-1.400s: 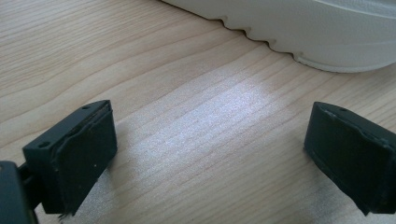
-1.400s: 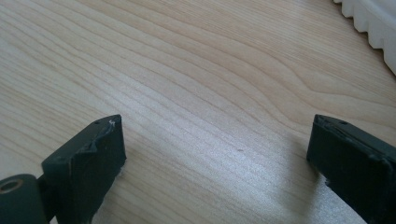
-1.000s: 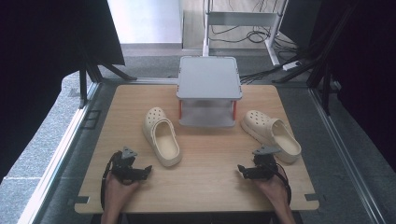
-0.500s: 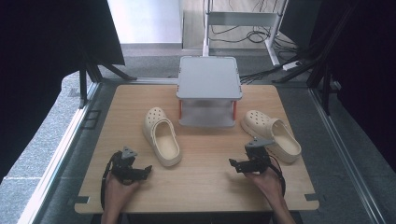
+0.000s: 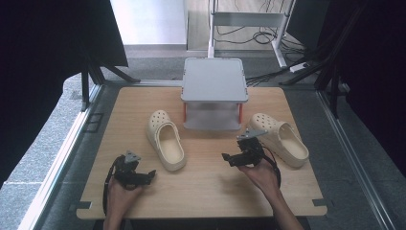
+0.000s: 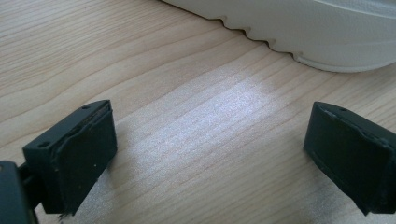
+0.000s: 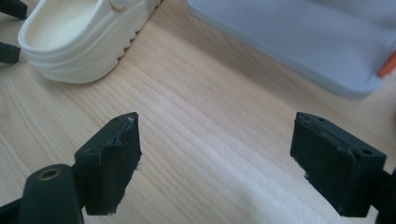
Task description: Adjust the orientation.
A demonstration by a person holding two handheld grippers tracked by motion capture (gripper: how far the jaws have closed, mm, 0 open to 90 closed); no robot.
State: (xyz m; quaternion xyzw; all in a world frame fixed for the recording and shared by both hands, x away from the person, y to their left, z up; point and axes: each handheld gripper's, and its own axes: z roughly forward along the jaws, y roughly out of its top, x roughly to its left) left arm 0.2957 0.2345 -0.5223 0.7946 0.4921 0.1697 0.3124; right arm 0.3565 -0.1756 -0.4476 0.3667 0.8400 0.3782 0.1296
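Beside both gaping, empty tongs [image 6: 210, 149] [image 7: 215, 163], a cream clog [image 6: 299, 28] runs off frame.

A light wooden table [image 5: 201, 191] with a pale grain stood in the middle of the scene, its near corners marked by small grey tabs. Around it ran a grey speckled floor [image 5: 48, 139], with a pale metal rail [image 5: 57, 158] along the left side and another on the right [image 5: 356, 158]. Black curtains [image 5: 43, 43] hung at the far left and far right [image 5: 378, 57], leaving both sides dark. At the far end a white panel [image 5: 148, 21] caught bright light, and beside it stood a white metal frame [image 5: 249, 19] with black cables [image 5: 249, 36] lying tangled on the floor beneath it
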